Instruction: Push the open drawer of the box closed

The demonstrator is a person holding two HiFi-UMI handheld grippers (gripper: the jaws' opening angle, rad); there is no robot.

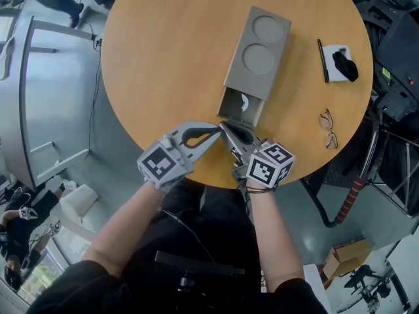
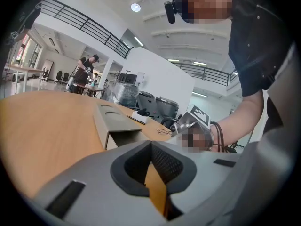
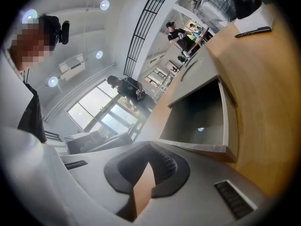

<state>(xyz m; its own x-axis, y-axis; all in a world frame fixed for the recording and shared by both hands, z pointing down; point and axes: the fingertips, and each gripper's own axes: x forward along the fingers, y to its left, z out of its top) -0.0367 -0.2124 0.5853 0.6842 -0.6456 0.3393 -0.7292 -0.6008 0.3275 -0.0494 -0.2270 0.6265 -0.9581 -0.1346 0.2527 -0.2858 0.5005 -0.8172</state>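
A grey box (image 1: 258, 41) with two round recesses in its lid lies on the round wooden table (image 1: 163, 64). Its drawer (image 1: 241, 107) is pulled out toward me, and a small white item lies inside. Both grippers sit at the drawer's front edge. The left gripper (image 1: 218, 129) is shut and empty, pointing right at the drawer's near left corner. The right gripper (image 1: 224, 127) is shut and empty too, its tips just before the drawer front. In the right gripper view the open drawer (image 3: 202, 121) lies straight beyond the closed tips (image 3: 149, 146). The left gripper view shows the box (image 2: 110, 121) beyond its tips (image 2: 151, 145).
Folded glasses (image 1: 329, 129) lie on the table to the right of the drawer. A white pad with a black object (image 1: 340, 64) and a pen (image 1: 323, 61) sit at the far right. The table's near edge runs under my wrists. People stand far off in the room.
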